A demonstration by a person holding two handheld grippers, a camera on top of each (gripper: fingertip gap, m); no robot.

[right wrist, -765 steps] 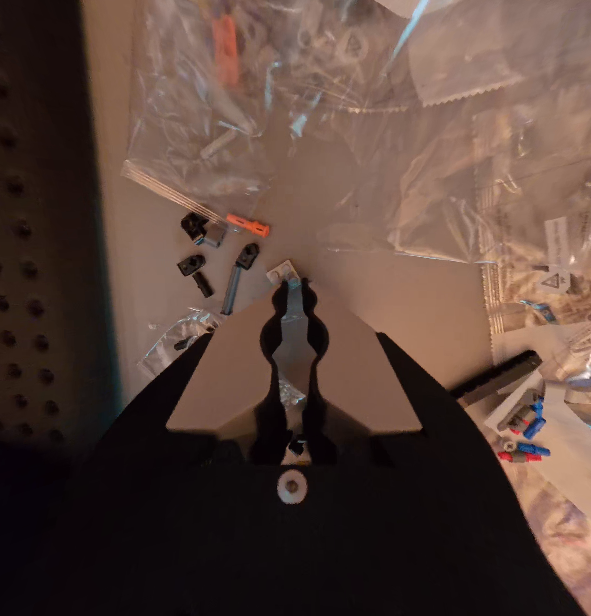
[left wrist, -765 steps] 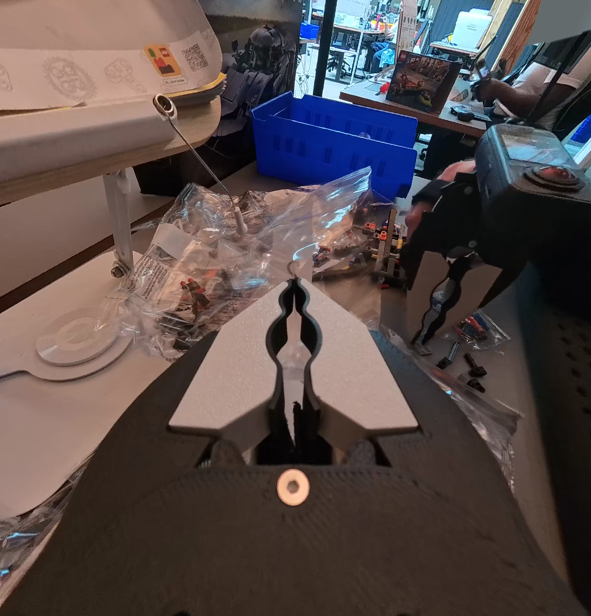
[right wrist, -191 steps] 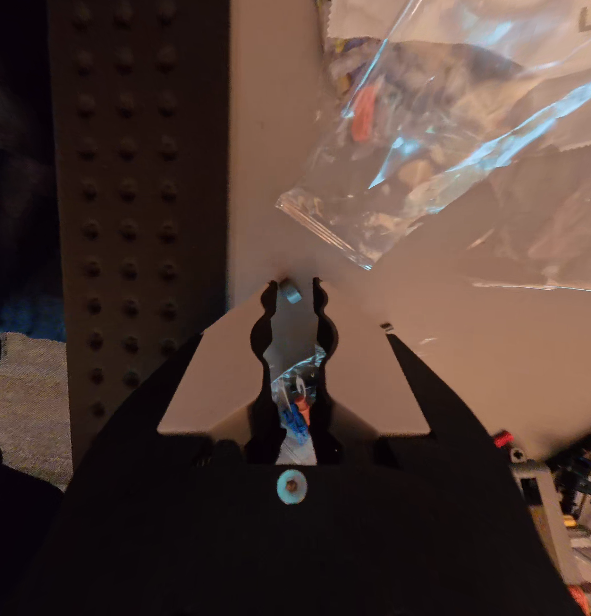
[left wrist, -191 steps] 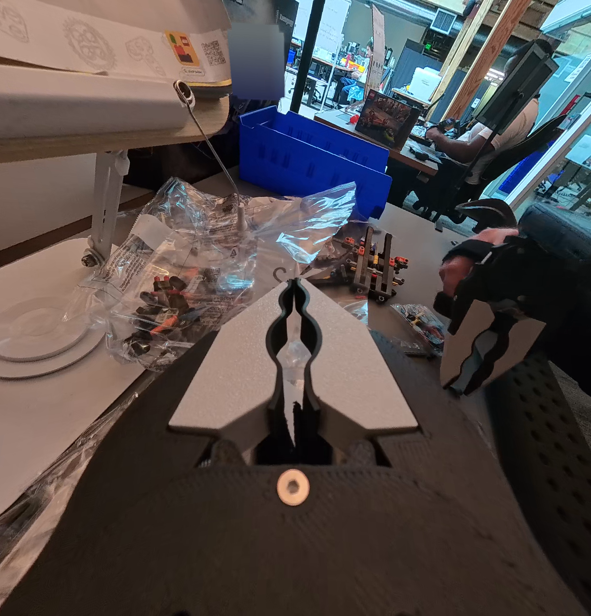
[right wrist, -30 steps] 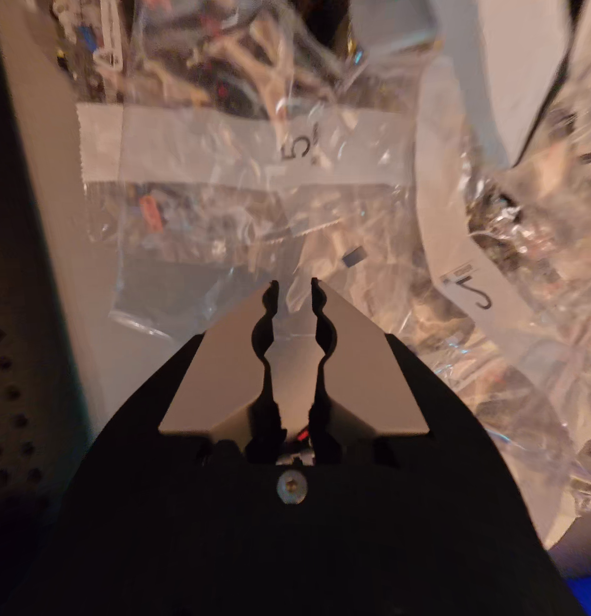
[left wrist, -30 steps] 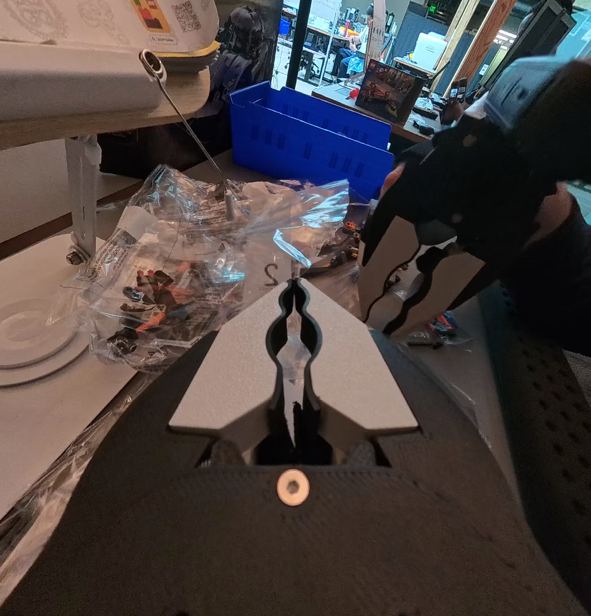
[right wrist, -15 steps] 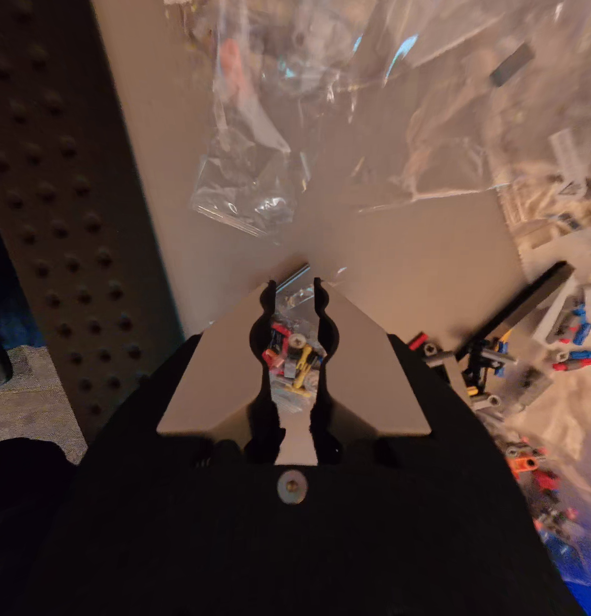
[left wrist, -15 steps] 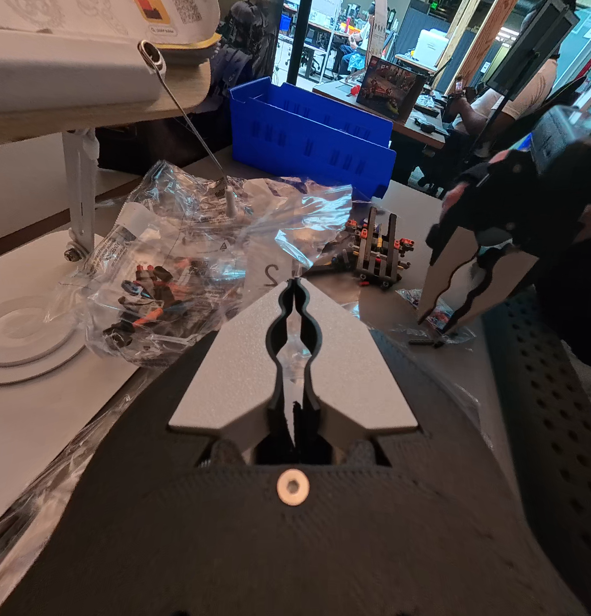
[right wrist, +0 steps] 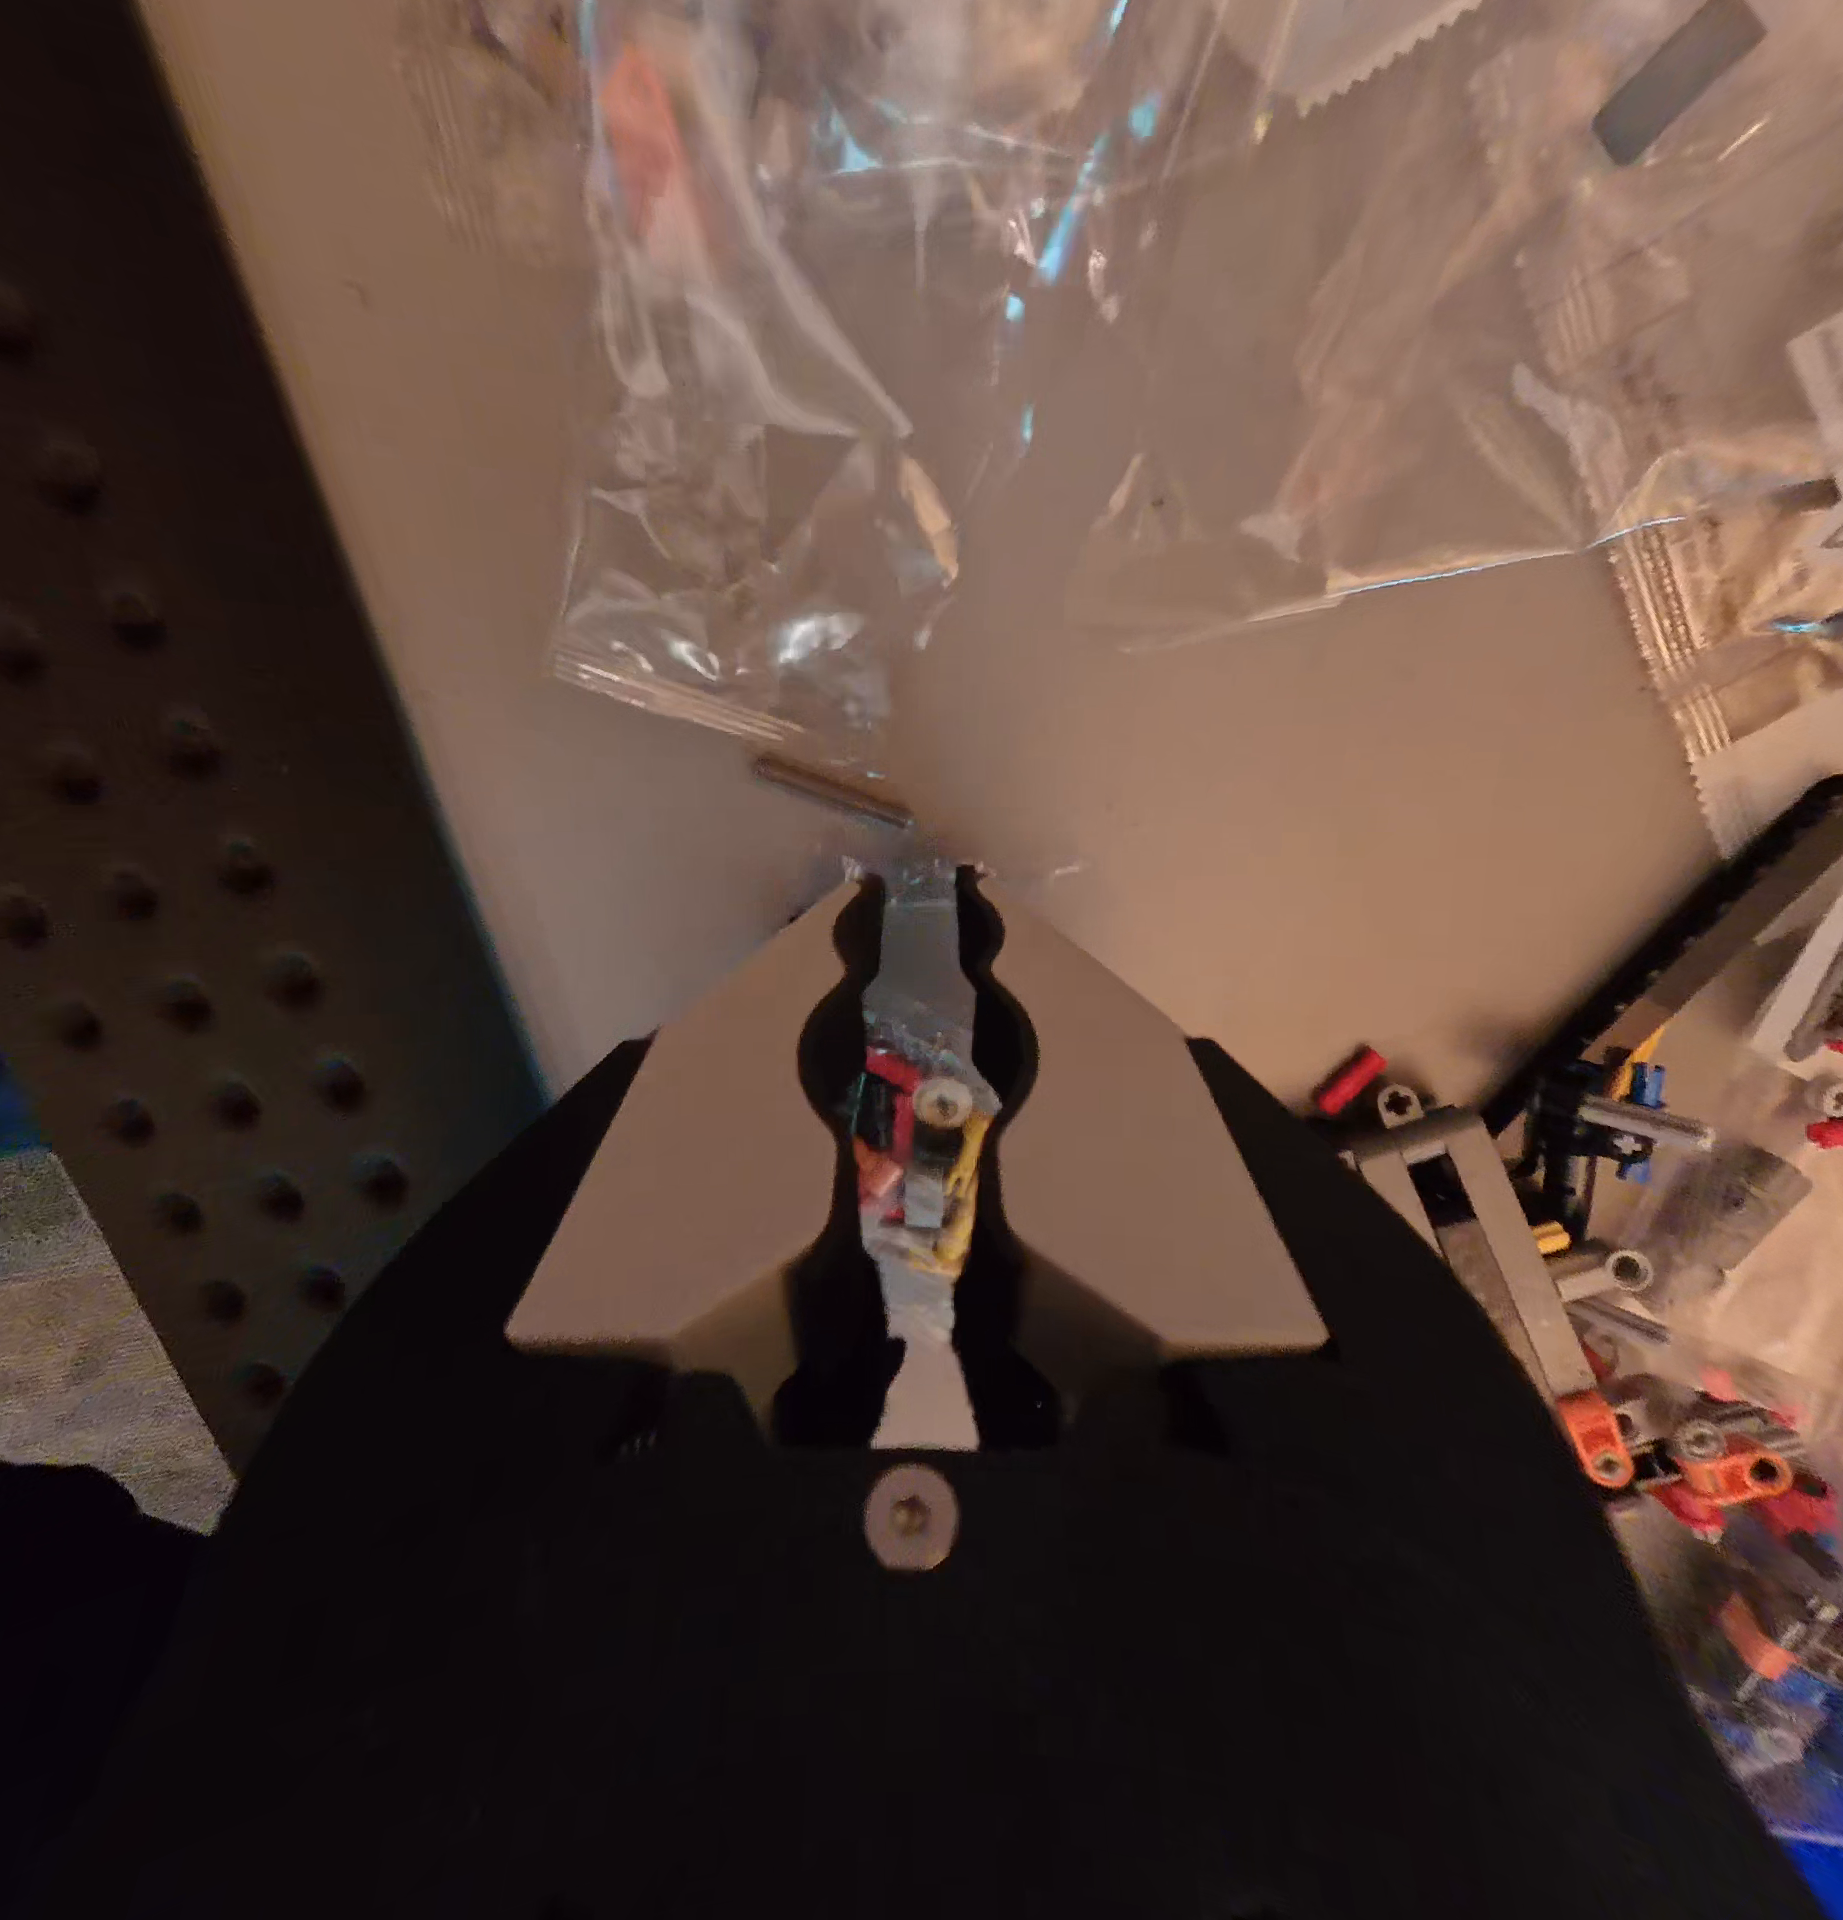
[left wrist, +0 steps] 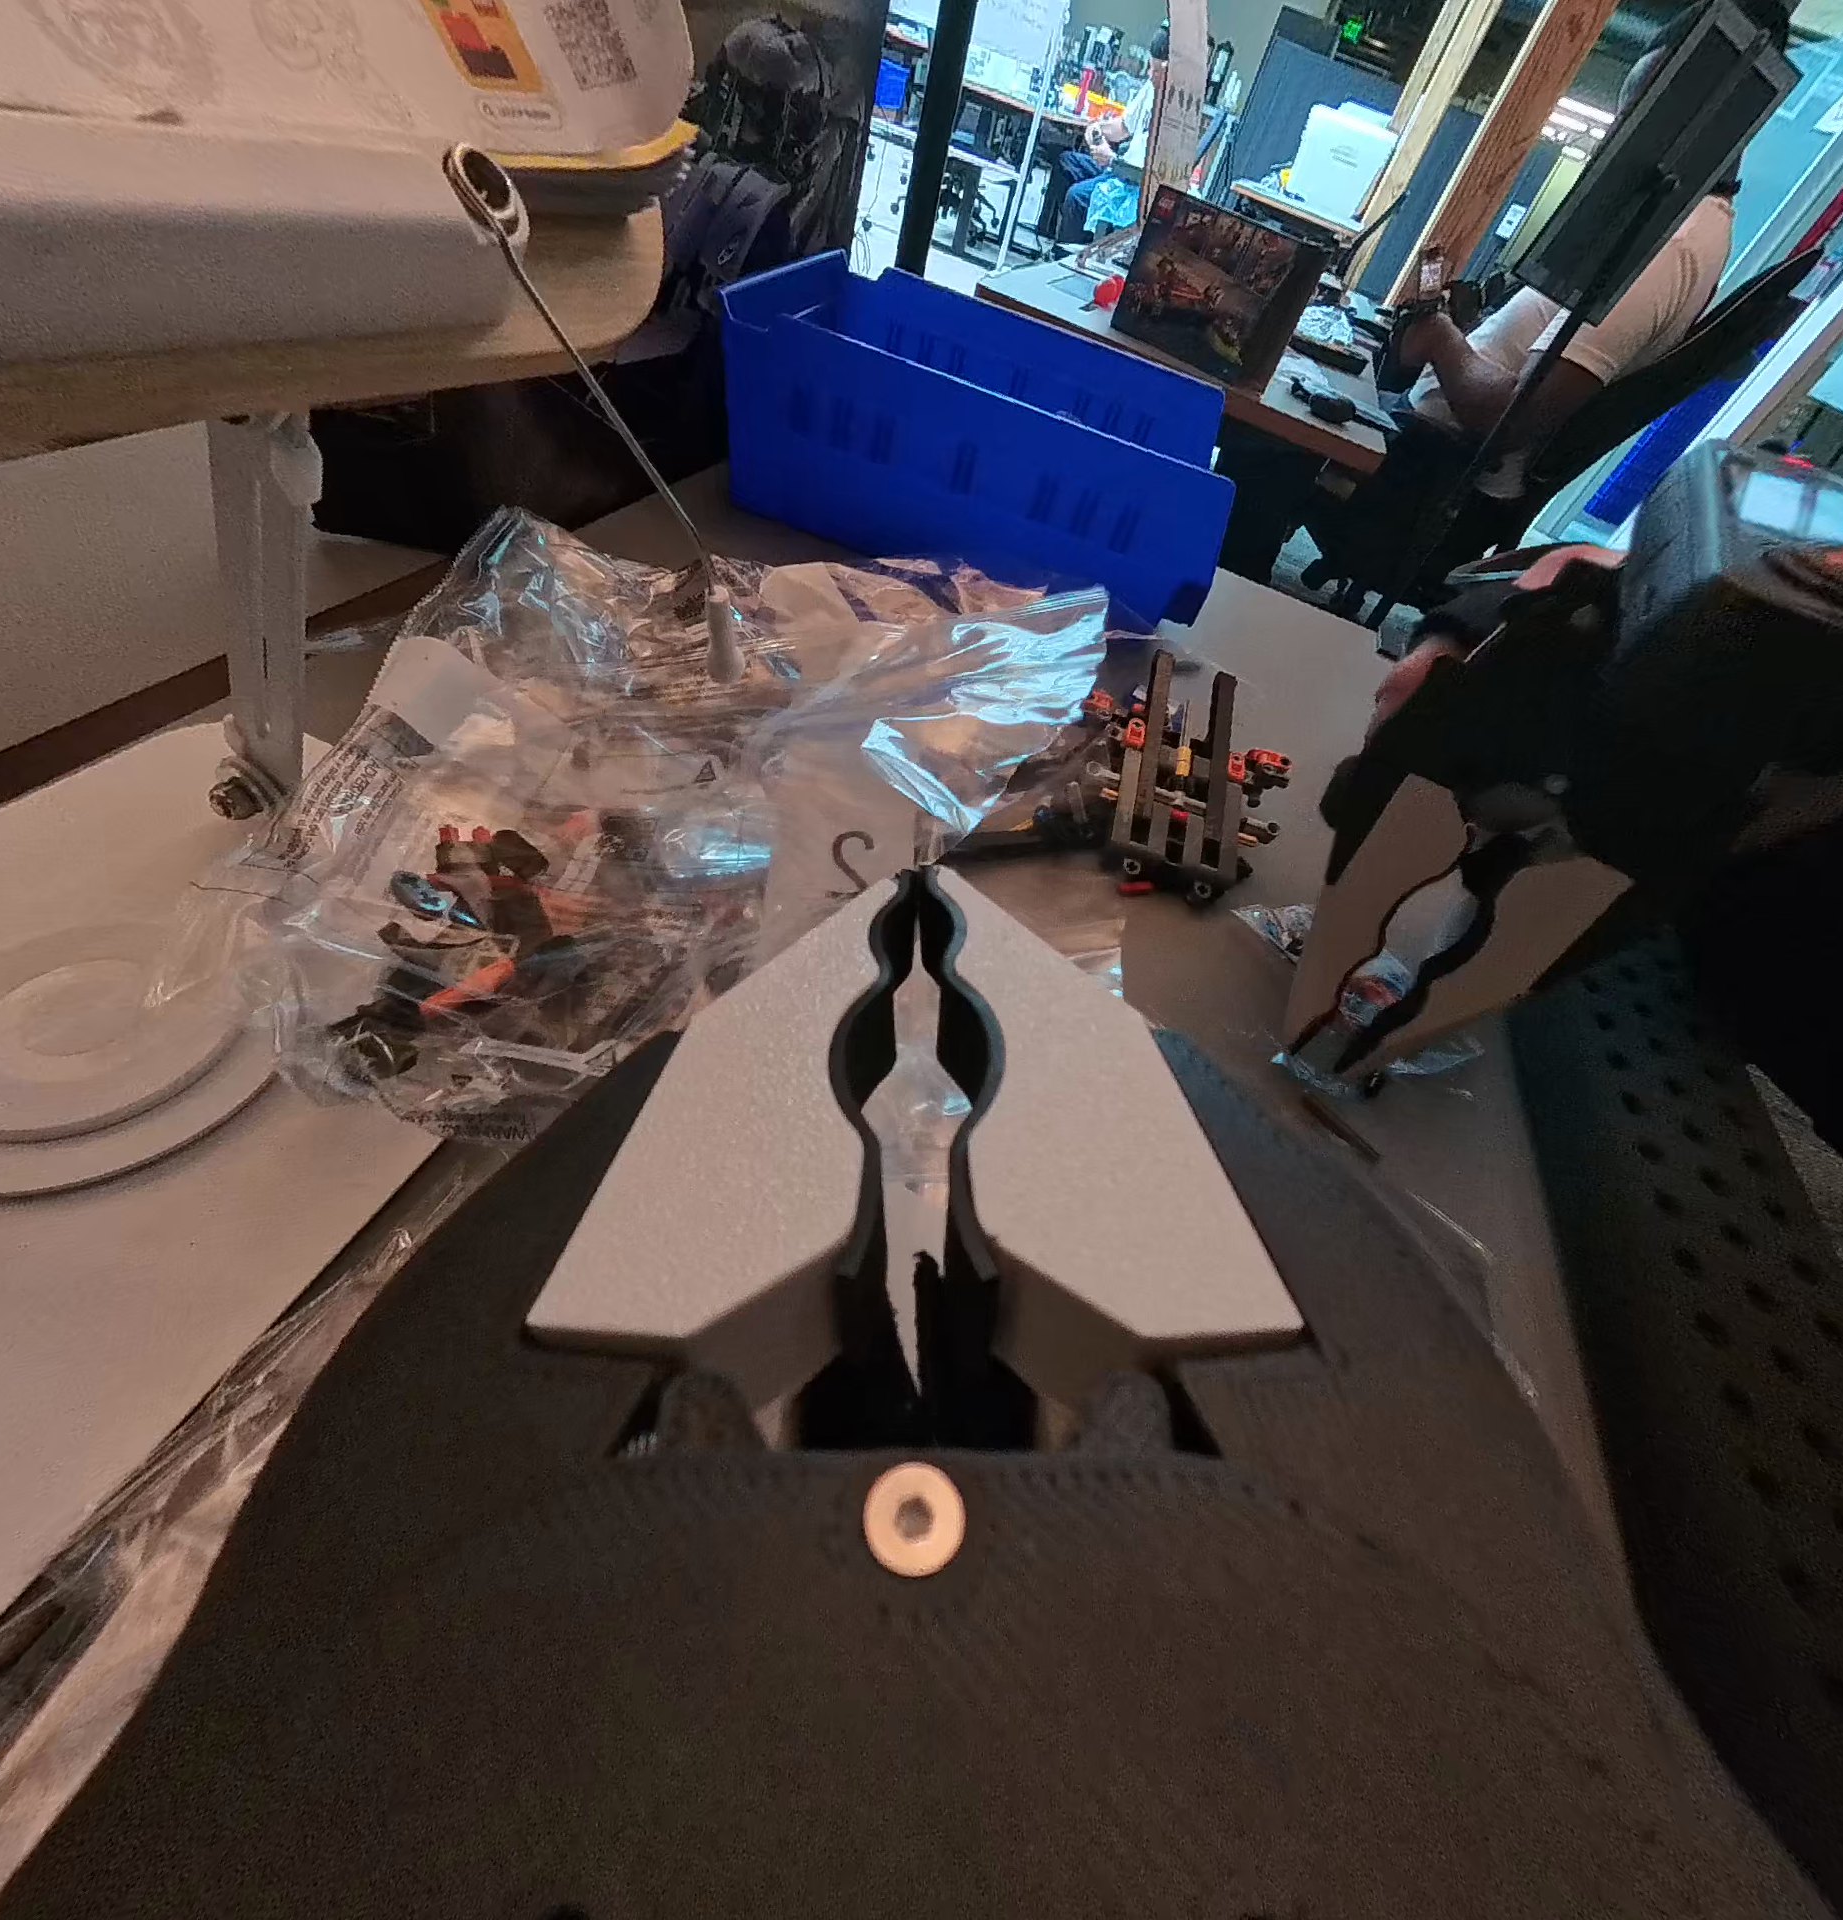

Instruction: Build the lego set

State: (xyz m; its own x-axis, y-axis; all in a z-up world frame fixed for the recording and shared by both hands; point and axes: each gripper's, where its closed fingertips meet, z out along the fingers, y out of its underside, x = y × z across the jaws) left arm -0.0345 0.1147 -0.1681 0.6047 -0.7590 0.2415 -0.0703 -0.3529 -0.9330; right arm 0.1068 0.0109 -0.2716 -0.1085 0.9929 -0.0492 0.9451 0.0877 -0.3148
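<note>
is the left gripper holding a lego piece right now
No, the left gripper is shut with its fingertips together on nothing, poised above the clear parts bags rather than gripping any piece.

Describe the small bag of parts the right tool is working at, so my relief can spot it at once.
Start at the blue bin at the table's far edge, then come forward past the dark upright lego frame. The small bag lies under the right tool, between its fingers. Unlike the big crumpled bags, it is tiny and packed with red, yellow and grey bits.
</note>
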